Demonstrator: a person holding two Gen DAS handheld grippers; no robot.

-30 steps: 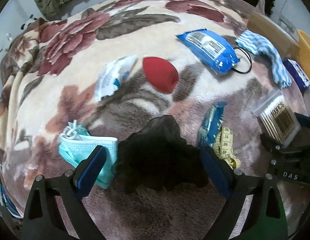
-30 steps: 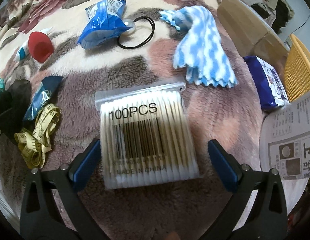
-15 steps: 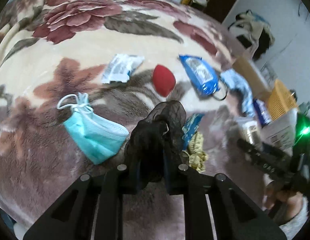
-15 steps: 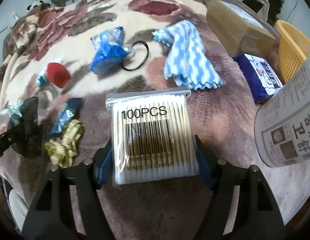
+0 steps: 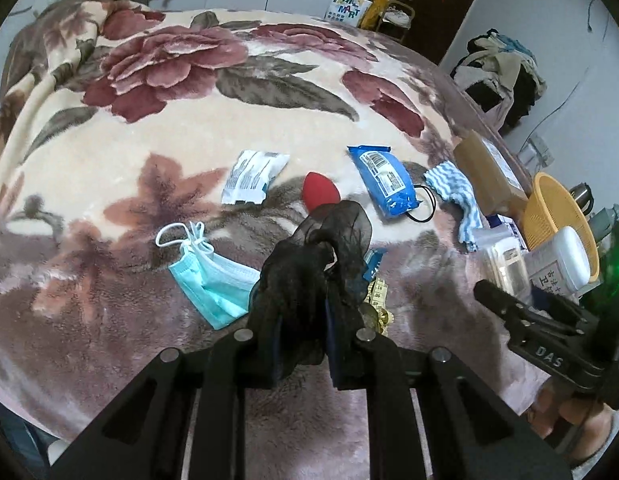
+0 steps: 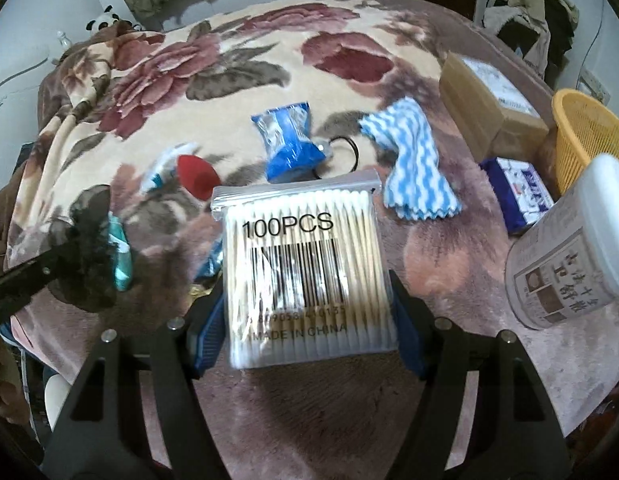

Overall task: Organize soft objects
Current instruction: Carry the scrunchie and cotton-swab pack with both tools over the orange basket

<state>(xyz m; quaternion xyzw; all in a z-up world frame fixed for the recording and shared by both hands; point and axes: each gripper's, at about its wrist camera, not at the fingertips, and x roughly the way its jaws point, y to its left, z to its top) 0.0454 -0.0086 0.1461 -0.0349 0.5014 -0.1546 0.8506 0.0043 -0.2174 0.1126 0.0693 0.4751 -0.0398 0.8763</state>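
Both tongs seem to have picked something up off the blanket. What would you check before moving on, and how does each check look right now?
1. Left tongs shut on the black mesh cloth: ok.
2. Right tongs grip the cotton swab pack by both side edges: ok.
3. Pack level, not slipping: ok.
4. Yellow basket in sight: ok.
5. Basket has room inside: cannot tell.

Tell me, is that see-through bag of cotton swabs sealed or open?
Sealed, apparently: the swab bag's zip strip runs flat and closed along its top, and all swabs are inside.
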